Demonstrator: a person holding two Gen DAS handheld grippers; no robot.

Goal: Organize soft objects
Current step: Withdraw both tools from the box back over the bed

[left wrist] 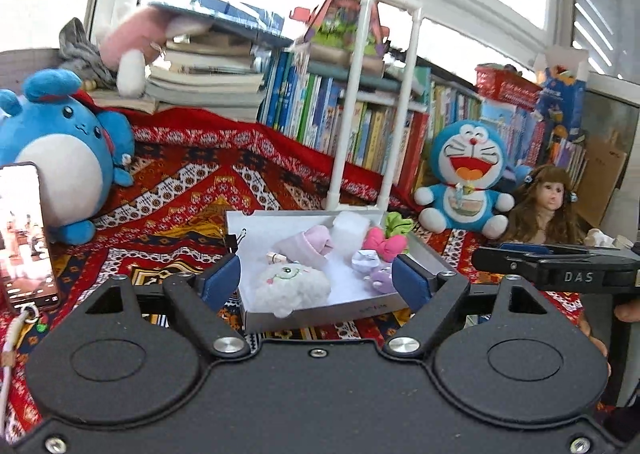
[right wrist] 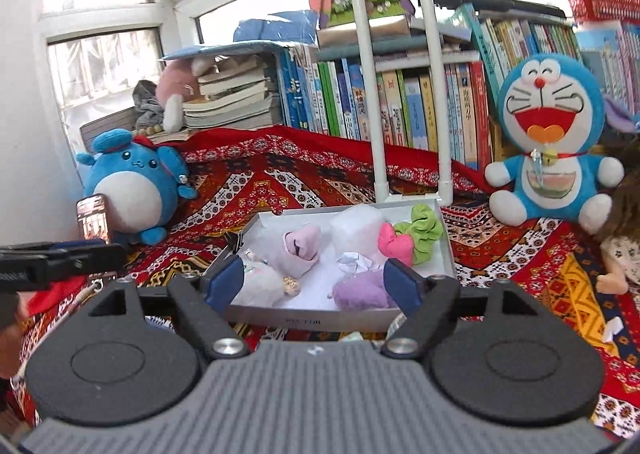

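The shallow white cardboard tray (left wrist: 372, 304) (right wrist: 447, 250) lies flat on the red patterned woven cloth (left wrist: 192, 182) (right wrist: 280, 178), holding the soft things; a fluffy white plush with an embroidered green smile (left wrist: 290, 286) sits at its near left corner, with a rolled pale-pink knitted sock (left wrist: 310, 246) (right wrist: 300, 248) just behind it; a fuzzy lilac plush (left wrist: 382, 280) (right wrist: 360, 294) lies at the near right, a crumpled white paper piece (left wrist: 364, 258) (right wrist: 354, 264) just behind that; a bright pink stuffed bow (left wrist: 384, 244) (right wrist: 394, 244) touches a ruffled green fabric scrunchie (left wrist: 398, 222) (right wrist: 424, 230) at the far right, beside a soft white wadded lump (left wrist: 350, 228) (right wrist: 356, 226).

The left gripper (left wrist: 318, 280) hovers short of the tray's near edge, its blue-padded jaws spread wide with nothing between the pads; the right gripper (right wrist: 314, 280) is likewise wide apart and empty, its black side visible at the right of the left view.

A white plastic pipe frame (left wrist: 360, 102) (right wrist: 428, 74) stands upright at the tray's far edge; a round blue-and-white plush creature (left wrist: 64, 150) (right wrist: 132, 182) sits well to the left, a glossy lit phone (left wrist: 24, 234) (right wrist: 94, 220) propped before it; a smiling blue cat plush (left wrist: 468, 174) (right wrist: 552, 126) sits to the right, next to a brown-haired doll (left wrist: 548, 206); upright book spines (left wrist: 340, 118) (right wrist: 400, 102) line the back.
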